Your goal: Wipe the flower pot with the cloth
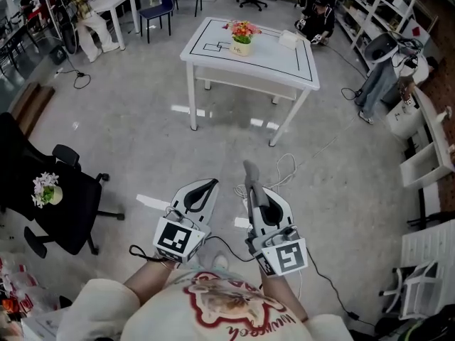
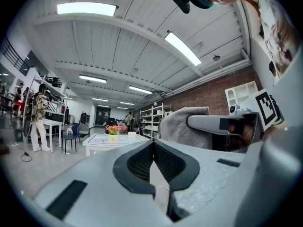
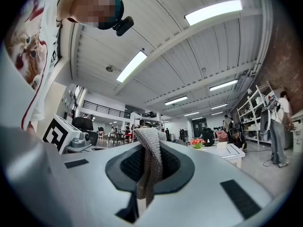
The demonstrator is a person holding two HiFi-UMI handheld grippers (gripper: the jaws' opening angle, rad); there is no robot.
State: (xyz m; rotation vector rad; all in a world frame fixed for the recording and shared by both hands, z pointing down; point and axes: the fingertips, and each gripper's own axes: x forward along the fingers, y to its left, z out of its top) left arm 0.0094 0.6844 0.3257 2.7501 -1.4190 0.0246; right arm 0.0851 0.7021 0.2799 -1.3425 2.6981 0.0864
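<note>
Far across the floor, on the white table (image 1: 274, 61), flower pot (image 1: 242, 47) stands on the far half, untouched. Person stands well back from it, both tongs held out in front. Left gripper (image 1: 210, 184): jaws pressed together, nothing between. Right gripper (image 1: 256, 192): clamped on grey knit cloth (image 3: 149, 160), end sticking up past the tips.

White table (image 1: 274, 57) with flower pot (image 1: 242, 47), small box (image 1: 288, 39)
</note>
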